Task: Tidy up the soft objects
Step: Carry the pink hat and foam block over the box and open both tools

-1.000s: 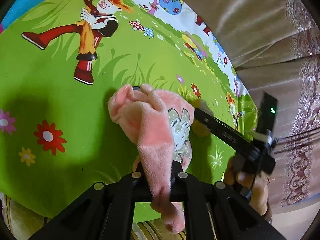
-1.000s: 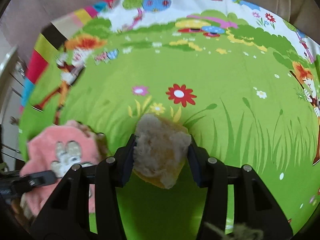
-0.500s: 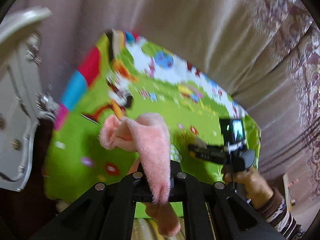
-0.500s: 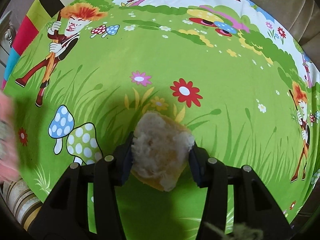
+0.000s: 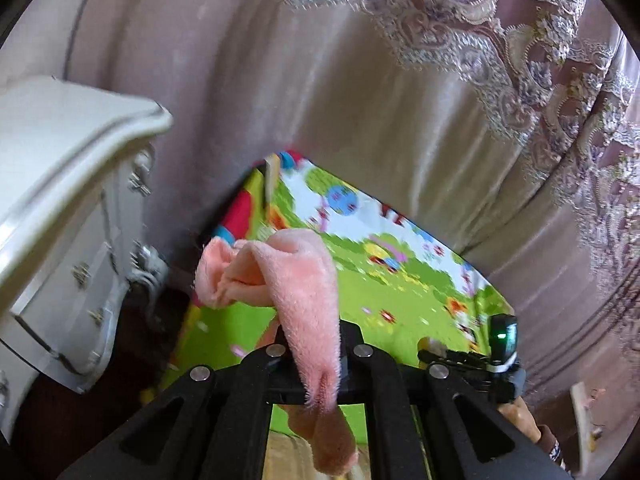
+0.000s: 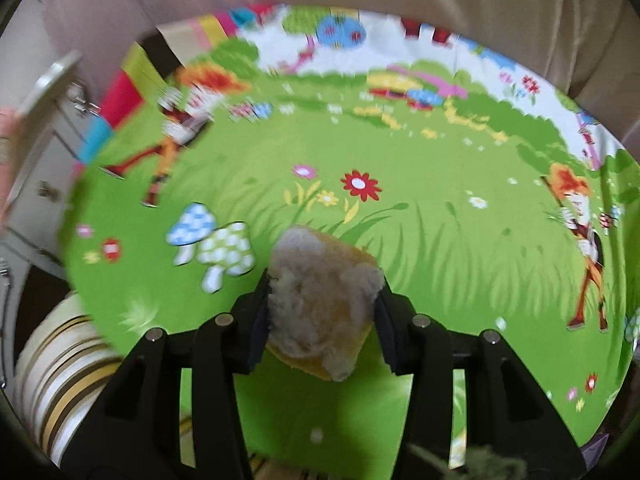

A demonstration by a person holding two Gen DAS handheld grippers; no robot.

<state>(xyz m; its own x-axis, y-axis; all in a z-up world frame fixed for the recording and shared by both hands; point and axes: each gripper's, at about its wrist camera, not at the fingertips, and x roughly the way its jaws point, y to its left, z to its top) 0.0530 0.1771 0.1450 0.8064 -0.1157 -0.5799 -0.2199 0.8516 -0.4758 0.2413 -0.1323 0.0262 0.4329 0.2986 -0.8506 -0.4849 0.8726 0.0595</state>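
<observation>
My left gripper [image 5: 316,344] is shut on a pink plush cloth [image 5: 296,280] that drapes over and hangs below the jaws, lifted high above the green cartoon play mat [image 5: 400,292]. My right gripper [image 6: 322,300] is shut on a fuzzy beige and orange soft toy [image 6: 320,304], held above the mat [image 6: 440,220]. The right gripper also shows in the left wrist view [image 5: 430,350], low at the right, with a hand behind it.
A white dresser [image 5: 60,220] stands at the left; it also shows at the left edge of the right wrist view [image 6: 36,152]. Beige lace-trimmed curtains [image 5: 360,100] hang behind the mat. A striped cushion [image 6: 68,380] lies at the mat's near left edge.
My left gripper has risen and tilted up with the pink cloth, so the mat now looks far and the dresser and curtains fill the view. The right gripper has lifted a little with its toy.
</observation>
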